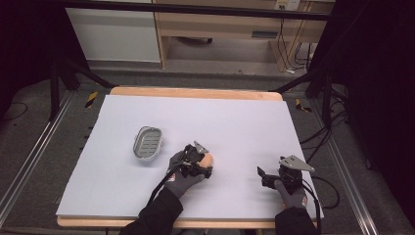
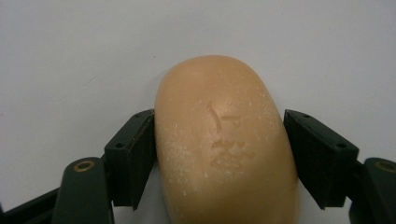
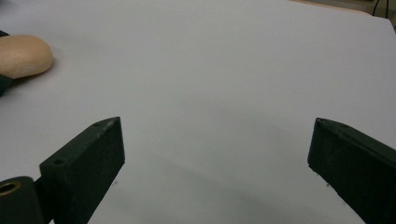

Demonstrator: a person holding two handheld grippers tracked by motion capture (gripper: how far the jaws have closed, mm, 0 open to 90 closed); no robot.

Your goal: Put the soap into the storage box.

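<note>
Black tongs [image 1: 208, 165], grey gloves [image 1: 182, 180], black sleeves [image 1: 161, 213].

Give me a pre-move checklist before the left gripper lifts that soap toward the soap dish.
1. Soap sits between the left gripper's fingers: ok.
2. Both fingers press the soap: cannot tell; the far one seems slightly apart.
3. Soap dish empty and upright: ok.
4. Path from soap to dish free on the white sheet: ok.
5. Right gripper open, holding nothing, off to the side: ok.
</note>
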